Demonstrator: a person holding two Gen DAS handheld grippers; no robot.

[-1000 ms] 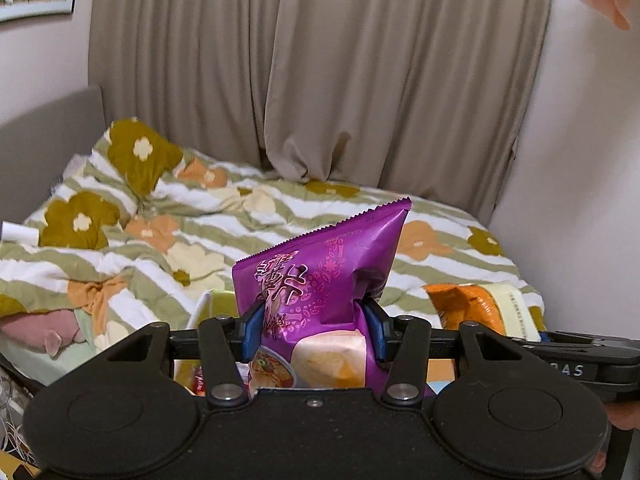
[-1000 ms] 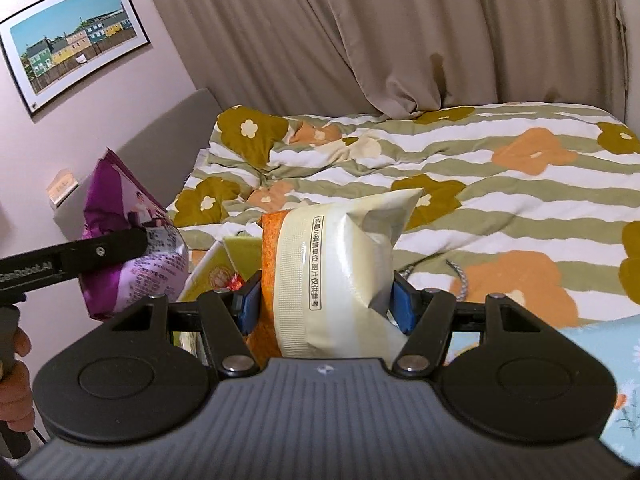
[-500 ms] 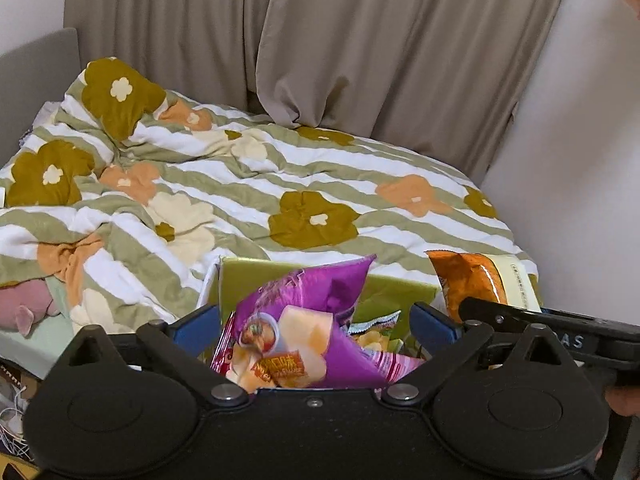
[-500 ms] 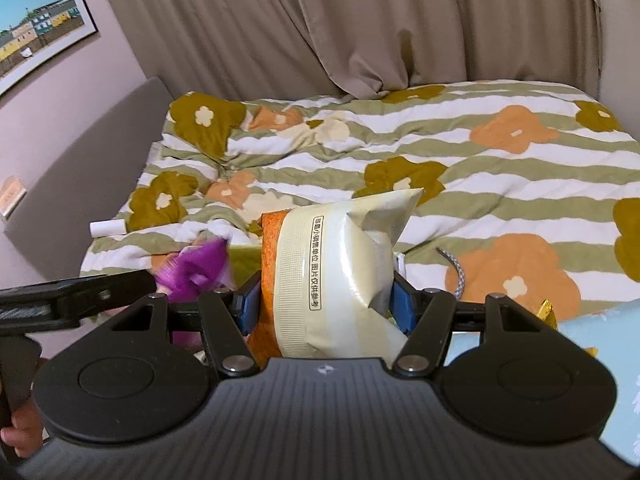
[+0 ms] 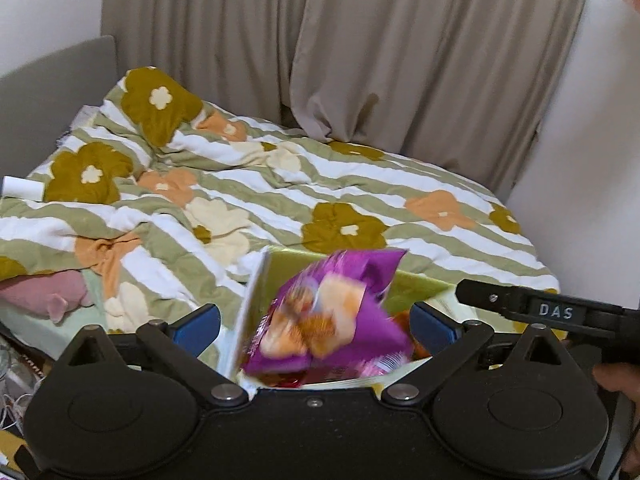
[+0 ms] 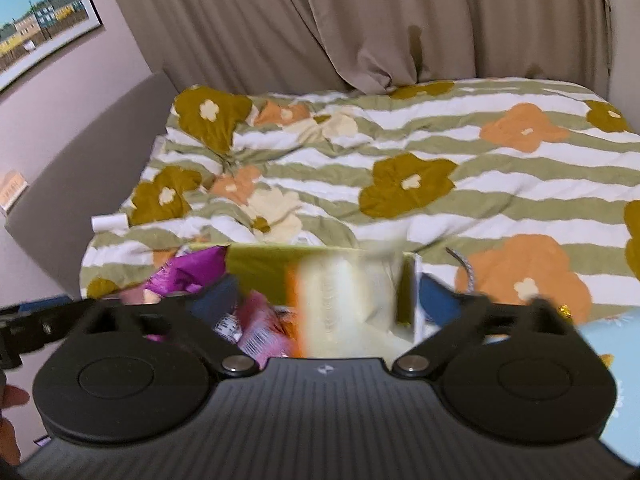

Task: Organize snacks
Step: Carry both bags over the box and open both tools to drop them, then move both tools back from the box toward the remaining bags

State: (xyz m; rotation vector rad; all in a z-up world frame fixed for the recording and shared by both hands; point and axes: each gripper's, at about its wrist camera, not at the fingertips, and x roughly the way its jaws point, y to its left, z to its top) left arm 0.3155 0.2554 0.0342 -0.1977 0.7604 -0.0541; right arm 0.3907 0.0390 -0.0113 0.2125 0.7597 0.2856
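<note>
A purple snack bag point(image 5: 328, 312) lies in an open yellow-green box point(image 5: 256, 292) at the foot of the bed; it also shows in the right wrist view point(image 6: 188, 272). My left gripper point(image 5: 316, 324) is open above the box, its blue pads wide apart on either side of the bag. My right gripper point(image 6: 332, 304) is open over the same box point(image 6: 264, 264), and the blurred cream and orange snack bag point(image 6: 344, 304) sits loose between its spread fingers, dropping into the box. Other pink packets point(image 6: 260, 332) lie inside.
The bed with a striped floral quilt point(image 5: 280, 200) fills the view, curtains behind. A grey headboard point(image 6: 80, 176) stands at the left, a wall point(image 5: 592, 160) at the right. The right tool's arm point(image 5: 560, 312) crosses beside the box. A pink cushion point(image 5: 44, 292) lies at the left.
My left gripper opened and dropped the purple bag into the box. My right gripper has just opened too, and the cream and orange bag is falling into the box.
</note>
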